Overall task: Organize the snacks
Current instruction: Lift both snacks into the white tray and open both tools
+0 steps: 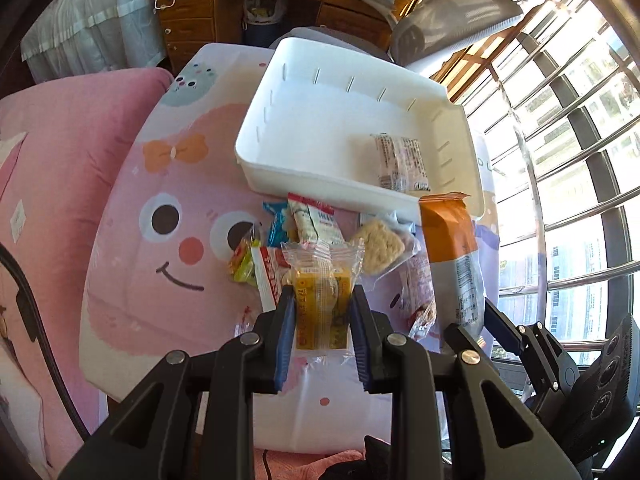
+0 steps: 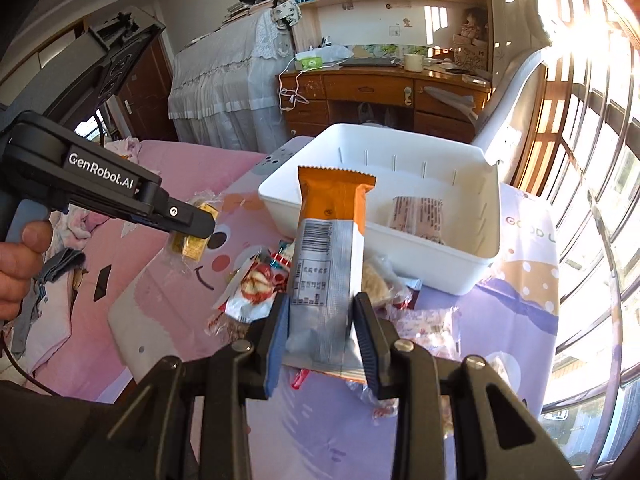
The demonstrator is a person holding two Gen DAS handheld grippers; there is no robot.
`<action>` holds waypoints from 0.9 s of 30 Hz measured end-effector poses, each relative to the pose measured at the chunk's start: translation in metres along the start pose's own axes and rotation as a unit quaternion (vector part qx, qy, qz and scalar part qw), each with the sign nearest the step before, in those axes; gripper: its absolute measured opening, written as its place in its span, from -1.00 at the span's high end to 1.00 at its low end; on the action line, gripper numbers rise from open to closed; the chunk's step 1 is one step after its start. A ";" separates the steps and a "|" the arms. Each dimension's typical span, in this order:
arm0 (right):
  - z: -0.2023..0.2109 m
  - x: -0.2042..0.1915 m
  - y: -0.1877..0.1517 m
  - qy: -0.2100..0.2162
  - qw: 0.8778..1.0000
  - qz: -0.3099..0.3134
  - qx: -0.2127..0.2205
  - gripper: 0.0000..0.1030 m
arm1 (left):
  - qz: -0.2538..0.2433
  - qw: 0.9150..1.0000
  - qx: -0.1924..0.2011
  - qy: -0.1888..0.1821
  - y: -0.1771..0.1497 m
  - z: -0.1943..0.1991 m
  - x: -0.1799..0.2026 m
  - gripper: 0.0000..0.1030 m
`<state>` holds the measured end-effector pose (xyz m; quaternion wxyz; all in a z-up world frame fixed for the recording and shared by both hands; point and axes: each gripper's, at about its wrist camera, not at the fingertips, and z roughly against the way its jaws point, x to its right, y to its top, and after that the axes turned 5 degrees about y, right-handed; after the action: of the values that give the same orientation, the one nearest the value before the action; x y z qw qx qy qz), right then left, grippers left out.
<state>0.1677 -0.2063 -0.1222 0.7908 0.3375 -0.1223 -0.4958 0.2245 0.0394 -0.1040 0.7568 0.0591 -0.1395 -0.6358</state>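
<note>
My left gripper (image 1: 322,300) is shut on a yellow snack in a clear wrapper (image 1: 322,296), held above the table; the right wrist view shows that snack (image 2: 192,242) under the left gripper (image 2: 196,226). An orange and silver snack bag (image 2: 328,248) stands upright with my right gripper (image 2: 320,304) shut on its lower end; in the left wrist view the bag (image 1: 452,256) rises beside the right gripper (image 1: 478,312). Behind both sits a white plastic bin (image 1: 280,120) (image 2: 472,264) with one wrapped snack (image 1: 400,162) (image 2: 418,210) lying in it.
A pile of loose snacks (image 1: 304,232) (image 2: 256,280) lies on the pink cartoon tablecloth (image 1: 160,184) in front of the bin. A person's hand (image 2: 18,256) holds the left gripper. A wooden desk (image 2: 360,92), a chair (image 2: 516,96) and window bars (image 1: 580,160) stand beyond.
</note>
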 end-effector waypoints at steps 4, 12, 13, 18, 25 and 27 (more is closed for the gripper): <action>-0.005 0.012 0.024 -0.028 0.999 -0.026 0.018 0.37 | -0.017 1.000 0.006 -0.006 0.031 0.004 -0.001 0.53; -0.019 0.041 0.063 -0.079 0.993 -0.074 0.041 0.37 | -0.042 0.998 0.026 -0.031 0.085 -0.006 -0.004 0.53; -0.022 0.046 0.066 -0.086 0.992 -0.080 0.043 0.37 | -0.045 0.998 0.029 -0.036 0.090 -0.009 -0.005 0.53; -0.037 0.067 0.076 -0.121 0.985 -0.110 0.048 0.36 | -0.055 0.996 0.040 -0.064 0.113 -0.032 -0.007 0.53; -0.059 0.095 0.080 -0.152 0.976 -0.151 0.045 0.36 | -0.079 0.990 0.070 -0.091 0.129 -0.062 -0.008 0.53; -0.066 0.102 0.081 -0.158 0.973 -0.160 0.045 0.36 | -0.086 0.989 0.079 -0.094 0.131 -0.067 -0.008 0.53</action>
<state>0.3079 -0.2453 -0.1325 0.6561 0.3051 -0.2118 -0.6570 0.3669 0.0652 -0.1339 0.6761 0.0707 -0.2541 -0.6880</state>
